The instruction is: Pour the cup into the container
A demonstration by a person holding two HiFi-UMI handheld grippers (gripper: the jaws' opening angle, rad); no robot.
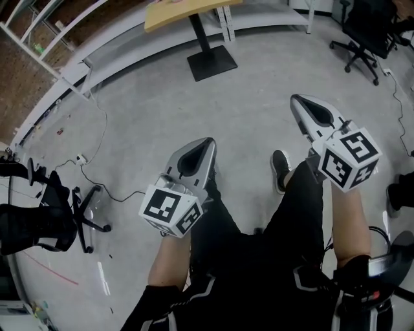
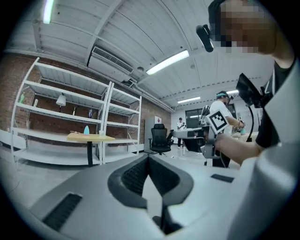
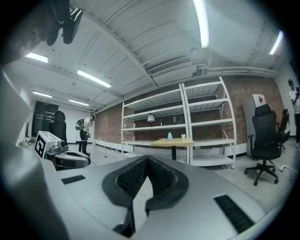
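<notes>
Grey concrete floor (image 1: 162, 110) w/ loose cables (image 1: 83, 160) at left. Wood-top pedestal table (image 1: 178, 16) top centre, black office chair (image 1: 362, 32) upper right. Right gripper view: brick wall (image 3: 243, 101), 2-bay white shelving (image 3: 187, 122), ceiling strip lights (image 3: 202, 23) overhead.

Wooden-topped table (image 3: 174, 142) on grey floor (image 1: 162, 97), pale blue container (image 3: 169, 136) and white cup (image 3: 183, 137) standing on it

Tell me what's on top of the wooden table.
A small light-blue object and a white cup stand on the wooden table. The cup's inside cannot be seen.
</notes>
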